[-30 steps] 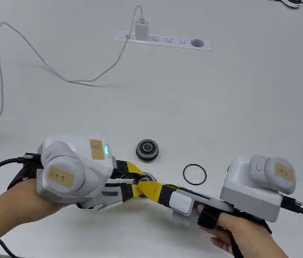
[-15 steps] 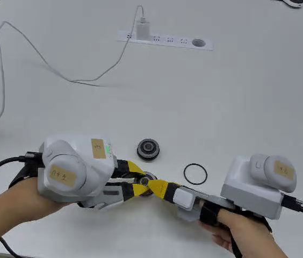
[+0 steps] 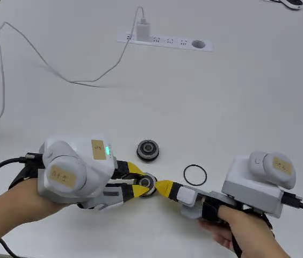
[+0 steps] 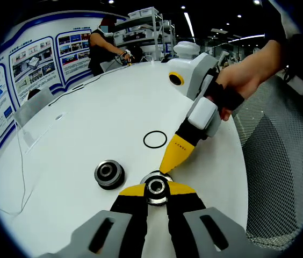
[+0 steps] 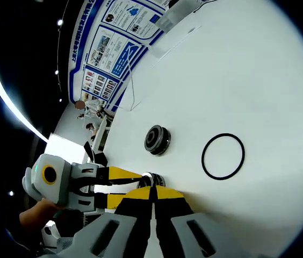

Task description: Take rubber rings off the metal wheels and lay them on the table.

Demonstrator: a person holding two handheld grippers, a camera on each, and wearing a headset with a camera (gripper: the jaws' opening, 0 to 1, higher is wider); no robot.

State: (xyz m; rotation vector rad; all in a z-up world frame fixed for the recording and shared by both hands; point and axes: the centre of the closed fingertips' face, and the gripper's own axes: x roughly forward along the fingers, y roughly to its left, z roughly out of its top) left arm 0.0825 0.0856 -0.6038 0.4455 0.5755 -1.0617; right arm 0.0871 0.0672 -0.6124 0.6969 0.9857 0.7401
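Left gripper (image 3: pixel 139 180) clamping wheel (image 4: pixel 156 187), second wheel (image 3: pixel 148 149), ring (image 3: pixel 184 174) nearby

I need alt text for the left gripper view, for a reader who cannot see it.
The left gripper clamps a metal wheel on the white table, and the shut right gripper touches its rim. A second wheel and a loose rubber ring lie beyond.

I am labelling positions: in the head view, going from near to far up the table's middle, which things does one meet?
Held wheel in the left gripper → loose wheel → power strip.
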